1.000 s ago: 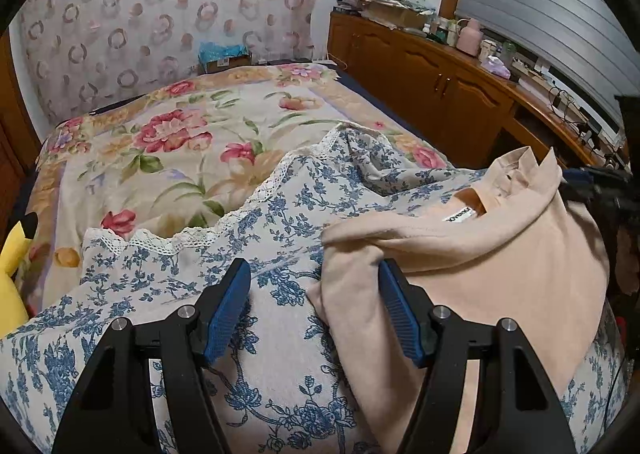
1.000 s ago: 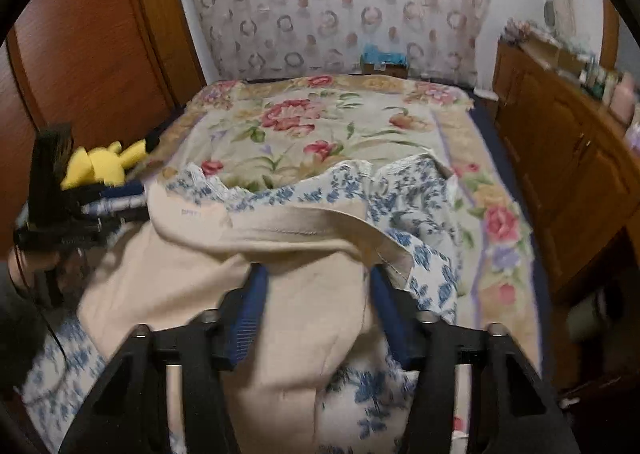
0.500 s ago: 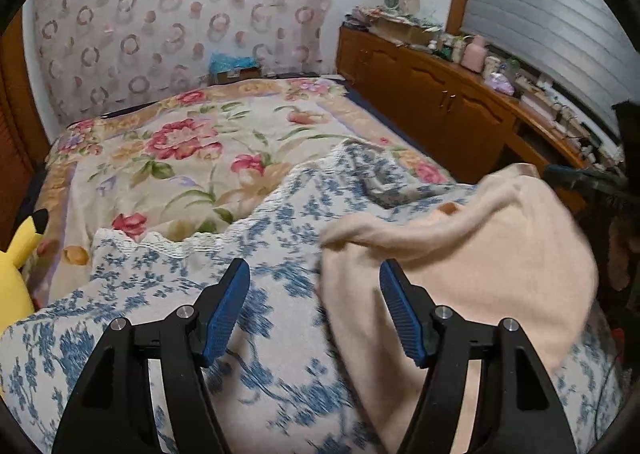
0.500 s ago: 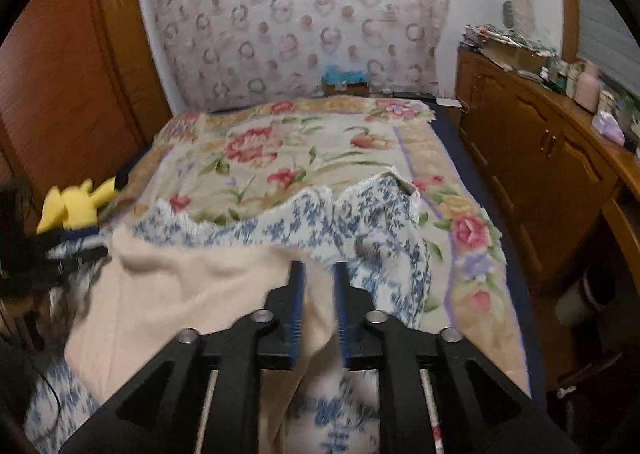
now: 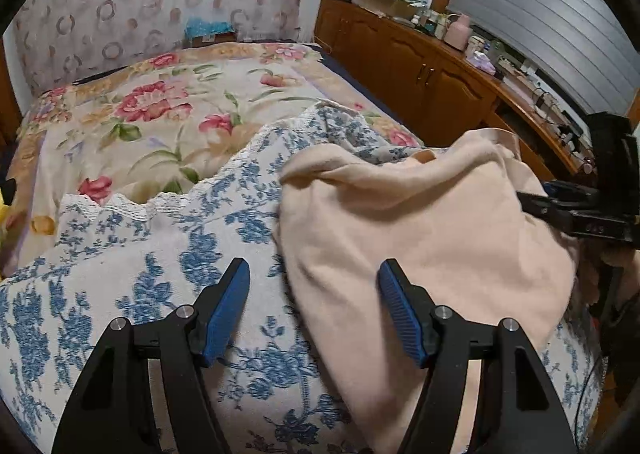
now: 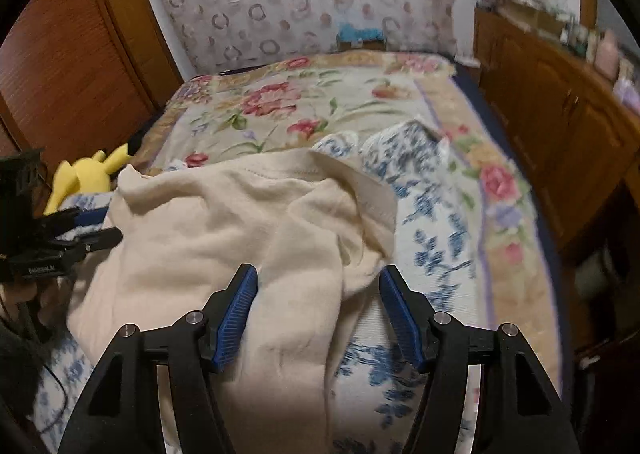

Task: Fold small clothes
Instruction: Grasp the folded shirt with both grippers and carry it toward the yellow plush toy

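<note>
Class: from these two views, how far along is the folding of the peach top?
Done: the peach top has one side turned over itself, bunched, on the blue floral cloth. In hand: nothing; left gripper and right gripper are both open. Left: smoothing it and making the remaining folds.

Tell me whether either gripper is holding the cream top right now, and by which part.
Neither. The left gripper and right gripper are both open over the cream top.

I see dim, warm indoor light in both fisheye views, edges bending into black corners; my right wrist view smears badly toward the cabinets (image 6: 560,114).
</note>
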`<act>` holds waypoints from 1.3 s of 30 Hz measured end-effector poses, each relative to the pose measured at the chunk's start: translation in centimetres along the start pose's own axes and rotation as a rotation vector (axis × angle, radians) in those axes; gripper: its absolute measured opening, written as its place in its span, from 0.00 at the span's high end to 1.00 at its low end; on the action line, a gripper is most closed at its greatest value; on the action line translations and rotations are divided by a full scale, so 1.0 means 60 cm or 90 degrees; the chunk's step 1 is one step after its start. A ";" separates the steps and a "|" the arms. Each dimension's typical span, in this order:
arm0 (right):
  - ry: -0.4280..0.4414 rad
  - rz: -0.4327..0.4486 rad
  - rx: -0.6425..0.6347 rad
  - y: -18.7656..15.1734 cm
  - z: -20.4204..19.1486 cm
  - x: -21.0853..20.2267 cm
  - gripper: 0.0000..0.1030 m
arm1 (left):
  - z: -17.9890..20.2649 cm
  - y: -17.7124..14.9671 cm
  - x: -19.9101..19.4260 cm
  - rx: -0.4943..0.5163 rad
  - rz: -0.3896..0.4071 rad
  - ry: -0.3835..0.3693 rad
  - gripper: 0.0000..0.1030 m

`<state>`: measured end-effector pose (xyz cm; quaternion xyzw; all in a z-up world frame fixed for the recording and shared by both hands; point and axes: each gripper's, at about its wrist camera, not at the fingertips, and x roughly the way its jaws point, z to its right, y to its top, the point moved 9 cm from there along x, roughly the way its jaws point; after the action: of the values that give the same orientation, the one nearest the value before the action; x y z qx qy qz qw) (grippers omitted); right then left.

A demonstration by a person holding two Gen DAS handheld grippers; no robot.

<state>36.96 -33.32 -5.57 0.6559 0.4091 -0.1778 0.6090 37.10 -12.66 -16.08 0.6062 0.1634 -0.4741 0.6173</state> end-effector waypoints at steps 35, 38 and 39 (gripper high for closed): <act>0.095 0.170 -0.212 0.036 -0.167 -0.086 0.81 | -0.064 -0.030 -0.297 -0.059 0.225 -0.005 0.90; 0.131 0.174 -0.263 0.058 -0.241 -0.072 0.81 | -0.125 -0.068 -0.348 -0.090 0.246 0.047 0.90; 0.143 0.174 -0.280 0.065 -0.269 -0.065 0.81 | -0.143 -0.079 -0.360 -0.098 0.249 0.065 0.90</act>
<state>33.28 -19.02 2.98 0.5725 0.4107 0.0729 0.7059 25.87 4.31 -3.93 0.6006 0.1091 -0.3001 0.7330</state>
